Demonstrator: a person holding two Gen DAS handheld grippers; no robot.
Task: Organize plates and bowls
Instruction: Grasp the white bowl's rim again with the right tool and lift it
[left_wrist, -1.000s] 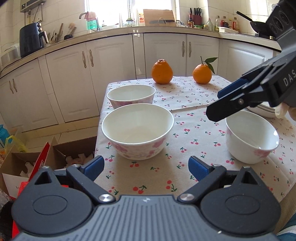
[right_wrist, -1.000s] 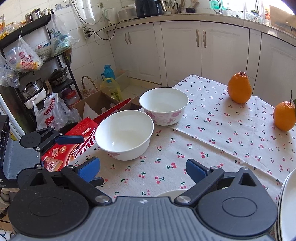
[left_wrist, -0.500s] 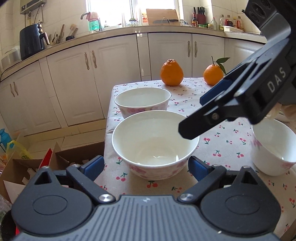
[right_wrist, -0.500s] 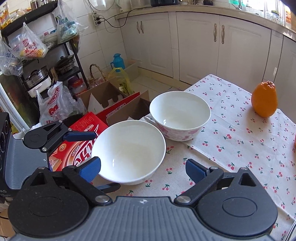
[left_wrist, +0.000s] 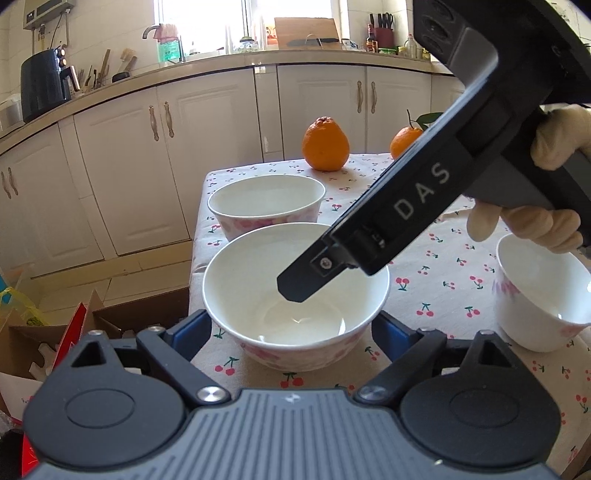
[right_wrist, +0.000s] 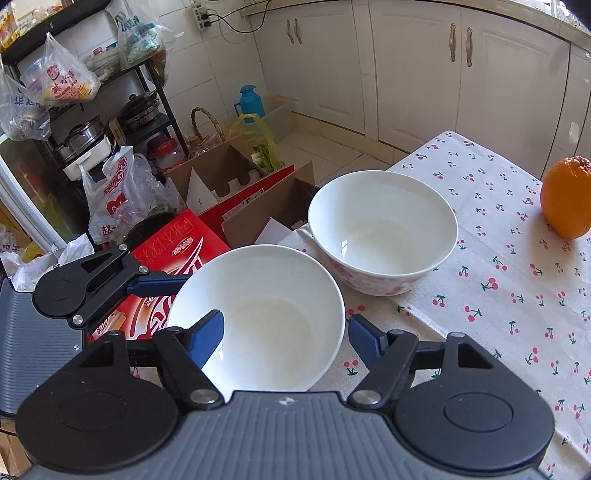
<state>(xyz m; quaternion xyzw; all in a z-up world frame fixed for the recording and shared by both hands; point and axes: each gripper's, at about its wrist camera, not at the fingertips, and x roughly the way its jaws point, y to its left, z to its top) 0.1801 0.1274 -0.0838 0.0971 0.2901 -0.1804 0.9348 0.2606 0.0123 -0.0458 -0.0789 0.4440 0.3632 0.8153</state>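
Three white bowls with pink flowers stand on the cherry-print tablecloth (left_wrist: 436, 295). The near bowl (left_wrist: 295, 295) (right_wrist: 258, 317) sits between the fingers of my left gripper (left_wrist: 288, 328), whose jaws are closing, with the pads close beside its walls. My right gripper (right_wrist: 286, 332) straddles the same bowl's rim, one finger (right_wrist: 207, 332) inside and the other outside. Its jaws are closing and the pads stand off the wall. That inner finger (left_wrist: 299, 284) shows from the left wrist. Behind stands a second bowl (left_wrist: 266, 203) (right_wrist: 384, 236), and a third bowl (left_wrist: 535, 295) is at the right.
Two oranges (left_wrist: 325, 144) (left_wrist: 406, 142) lie at the table's far end. The near bowl stands close to the table's left edge. Below that edge on the floor are cardboard boxes (right_wrist: 236, 177), a red carton (right_wrist: 173, 251) and bags. White cabinets (left_wrist: 207, 155) run behind.
My left gripper came forward until the near bowl stood between its fingers. My right gripper swung across to that bowl, dipped one finger into it and narrowed its jaws.
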